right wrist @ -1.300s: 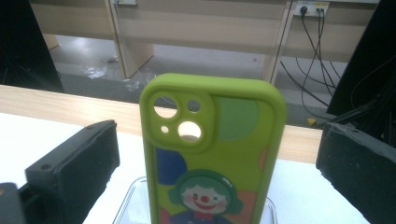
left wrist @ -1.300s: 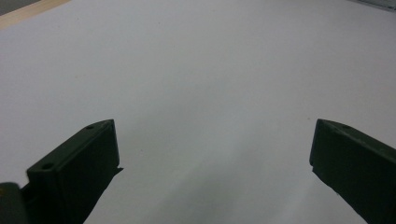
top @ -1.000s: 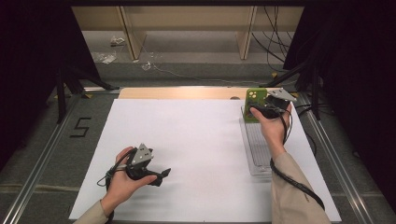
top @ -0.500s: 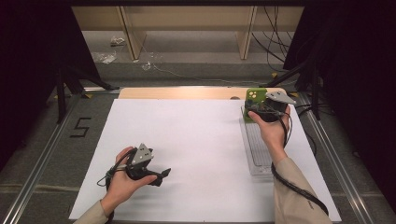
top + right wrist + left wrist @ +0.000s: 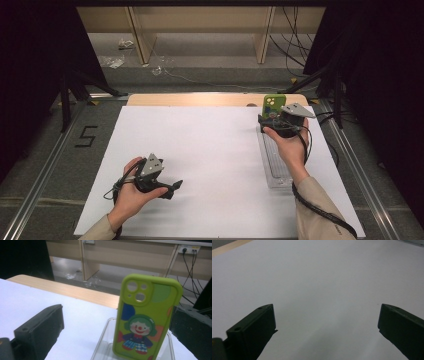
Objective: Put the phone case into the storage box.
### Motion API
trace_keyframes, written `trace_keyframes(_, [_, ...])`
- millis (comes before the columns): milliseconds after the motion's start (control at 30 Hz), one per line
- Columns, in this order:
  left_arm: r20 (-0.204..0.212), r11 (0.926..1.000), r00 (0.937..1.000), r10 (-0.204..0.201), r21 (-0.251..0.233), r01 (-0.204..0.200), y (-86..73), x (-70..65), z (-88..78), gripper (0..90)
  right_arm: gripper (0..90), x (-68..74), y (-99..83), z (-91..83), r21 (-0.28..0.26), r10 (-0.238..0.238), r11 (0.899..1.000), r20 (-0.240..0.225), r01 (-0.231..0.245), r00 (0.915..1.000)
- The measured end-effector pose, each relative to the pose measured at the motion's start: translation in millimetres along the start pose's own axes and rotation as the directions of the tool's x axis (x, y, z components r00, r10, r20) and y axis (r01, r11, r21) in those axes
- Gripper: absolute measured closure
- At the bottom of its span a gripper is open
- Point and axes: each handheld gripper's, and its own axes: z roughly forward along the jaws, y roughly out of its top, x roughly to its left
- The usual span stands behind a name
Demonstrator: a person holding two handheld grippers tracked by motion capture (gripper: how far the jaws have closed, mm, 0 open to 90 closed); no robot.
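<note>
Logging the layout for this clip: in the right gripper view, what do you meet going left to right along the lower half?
Left black jaw of the right tool → white table sheet → clear plastic tray's left rim → upright green phone case with a clown picture → right black jaw.

Grey floor (image 5: 45, 150), wooden bench (image 5: 200, 20), black curtains (image 5: 30, 50).

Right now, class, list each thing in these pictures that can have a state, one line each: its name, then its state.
Green phone case: upright, standing at the far end of the clear tray, camera holes on top.
Clear tray: lying flat on the white table.
Right tongs: open, jaws either side of the case.
Left tongs: open, holding nothing.
</note>
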Motion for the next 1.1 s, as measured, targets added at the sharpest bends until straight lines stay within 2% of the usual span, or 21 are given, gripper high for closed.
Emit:
trace_keyframes(400, [0.0, 1.0, 1.0, 0.0, -0.001, 0.0, 0.4, 0.0, -0.4, 0.8, 0.6, 15.8, -5.0, -15.8, -0.002, -0.004, 1.0, -0.089, 0.004, 0.996])
trace_keyframes(1100, [-0.001, 1.0, 1.0, -0.002, -0.003, 0.002, 1.1, 0.0, -1.2, 0.8, 0.6, 33.3, -13.3, -33.4, 0.001, -0.046, 0.999, -0.166, 0.047, 0.985])
